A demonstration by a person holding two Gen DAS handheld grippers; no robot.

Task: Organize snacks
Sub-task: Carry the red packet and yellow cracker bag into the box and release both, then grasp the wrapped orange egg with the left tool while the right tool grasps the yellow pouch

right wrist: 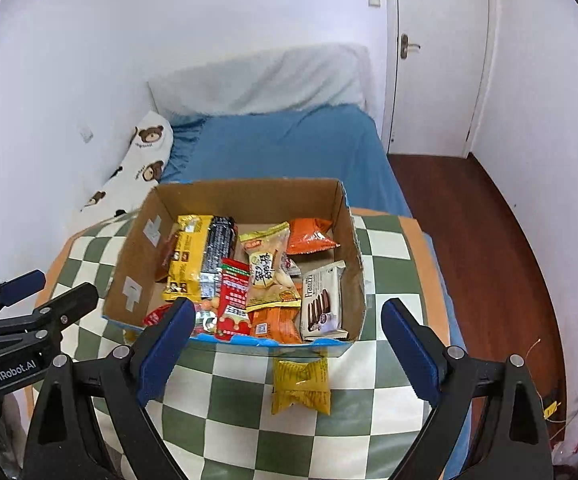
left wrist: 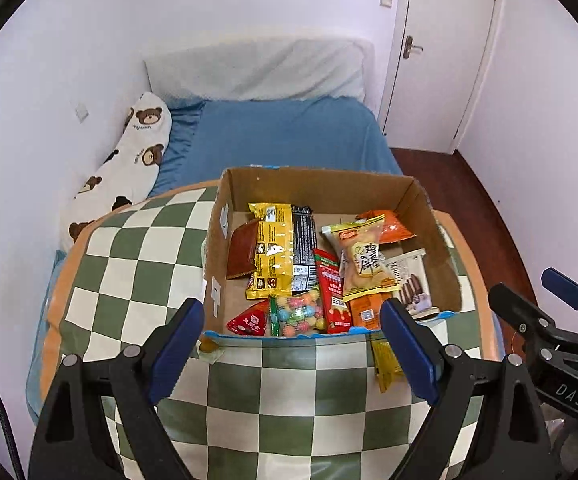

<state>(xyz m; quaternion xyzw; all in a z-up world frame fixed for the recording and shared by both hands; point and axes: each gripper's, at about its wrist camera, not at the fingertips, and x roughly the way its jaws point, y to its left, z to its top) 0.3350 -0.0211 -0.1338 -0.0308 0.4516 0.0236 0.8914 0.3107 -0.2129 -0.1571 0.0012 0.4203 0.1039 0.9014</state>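
A cardboard box (left wrist: 425,216) is sitting on a round table covered with a green-and-white checkered cloth (left wrist: 137,264), and most of the snacks are lying inside it. Along the box's left side a long yellow packet (left wrist: 271,254) is lying beside a black wrapper (left wrist: 303,248), with a brown pouch (left wrist: 243,252) tucked against the left wall. Toward the middle, a pale bag of rice crackers (left wrist: 363,256) is resting on top of other packs, partly covering an orange bag (left wrist: 385,226) at the back and an orange packet (left wrist: 365,308) at the front. A red stick pack (left wrist: 331,292) is running toward the near wall, next to a clear bag of coloured candies (left wrist: 299,312) and a small red triangular pouch (left wrist: 249,320). A white box of chocolate wafers (right wrist: 323,300) is leaning against the box's right wall.

One small yellow packet (right wrist: 301,384) is lying outside, on the cloth just in front of the box's near wall, apart from both grippers.

The left gripper (left wrist: 293,348) is hovering over the near edge of the table with its blue-padded fingers spread wide and nothing between them. The right gripper (right wrist: 285,344) is hanging just beside it, also spread wide and gripping nothing, with the yellow packet showing between its fingers in the right wrist view. Behind the table a bed with a blue sheet (left wrist: 289,136) and a bear-print pillow (left wrist: 129,164) is standing against the wall
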